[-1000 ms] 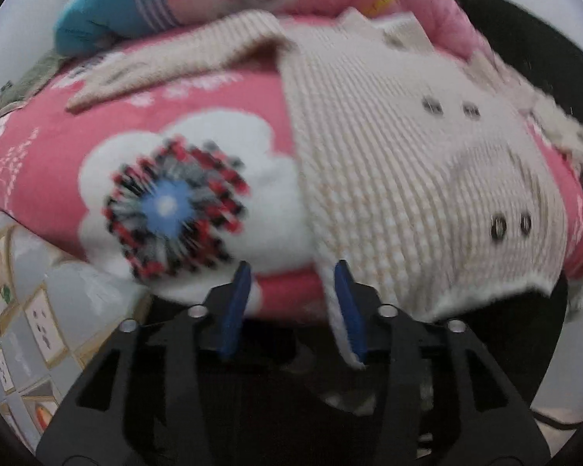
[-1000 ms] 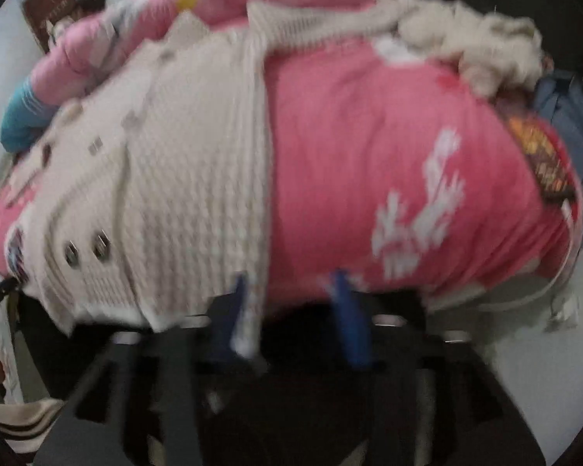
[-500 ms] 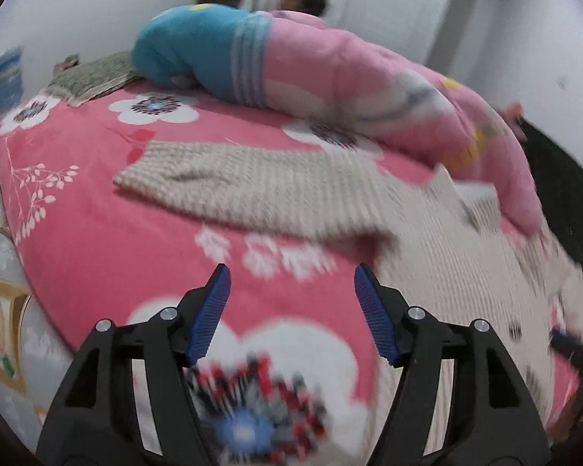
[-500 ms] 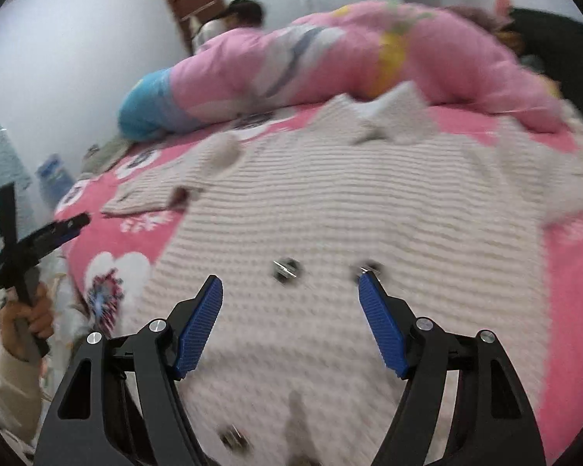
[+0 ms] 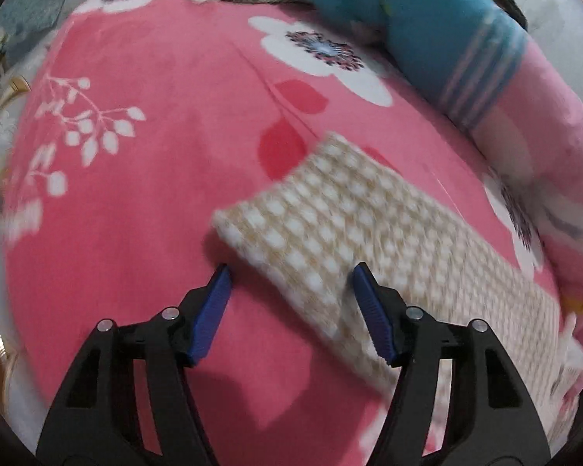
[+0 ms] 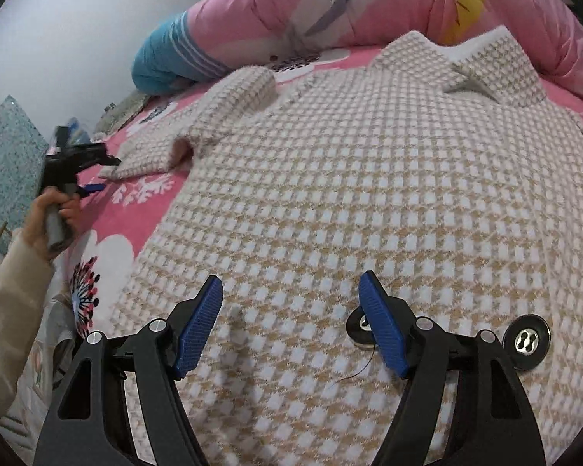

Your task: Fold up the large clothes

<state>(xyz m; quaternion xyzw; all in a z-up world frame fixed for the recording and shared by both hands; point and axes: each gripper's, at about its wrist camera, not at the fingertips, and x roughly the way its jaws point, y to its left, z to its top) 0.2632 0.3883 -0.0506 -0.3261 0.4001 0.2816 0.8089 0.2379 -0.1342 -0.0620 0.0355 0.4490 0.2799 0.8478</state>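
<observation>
Checked coat (image 6: 330, 194) spread flat on a pink bed (image 5: 136, 194)
Left gripper (image 5: 289, 275) closing over the sleeve cuff (image 5: 291, 233), not yet pinching; right gripper (image 6: 289, 287) spread apart above the coat's front.

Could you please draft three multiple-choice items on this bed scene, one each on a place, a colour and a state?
1. Where does the checked coat's sleeve cuff lie in the left wrist view?
A. just ahead of the left claw
B. on the blue roll
C. hanging off the bed

2. What colour is the bedspread?
A. green
B. pink with white flowers
C. plain grey

3. How is the right claw?
A. clamped on a button
B. gripping the collar
C. open above the coat

Answers: 1 A, the cuff's edge sits just beyond the fingertips; 2 B, pink cloth with white blossoms surrounds the coat; 3 C, its blue pads stand apart, pinching nothing.
</observation>
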